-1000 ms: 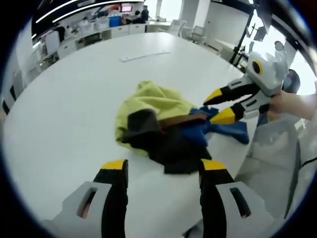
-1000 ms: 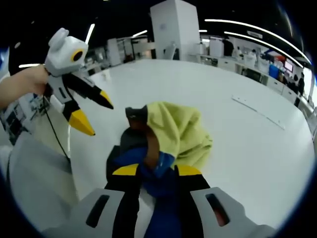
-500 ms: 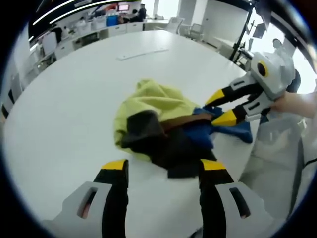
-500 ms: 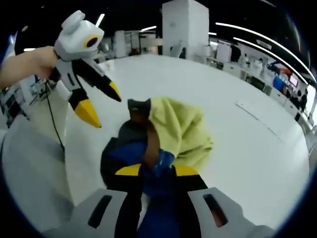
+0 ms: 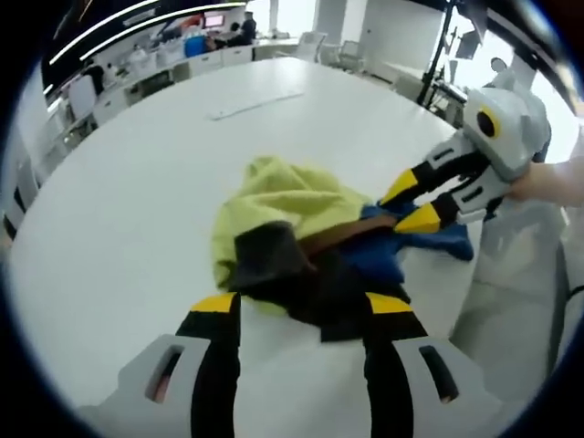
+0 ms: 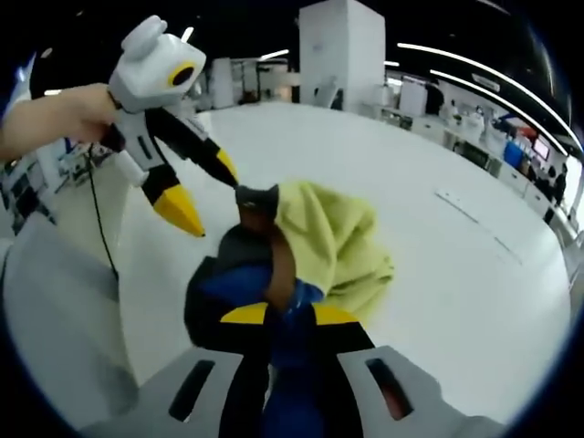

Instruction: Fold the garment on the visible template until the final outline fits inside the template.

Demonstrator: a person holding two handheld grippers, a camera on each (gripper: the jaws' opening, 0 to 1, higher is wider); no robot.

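The left gripper (image 5: pixel 294 306) hovered open over the crumpled garment (image 5: pixel 301 237) on the white table (image 5: pixel 137 182). The right gripper (image 6: pixel 278 315) pinched its blue edge, the bundle stretching away toward the yellow part.
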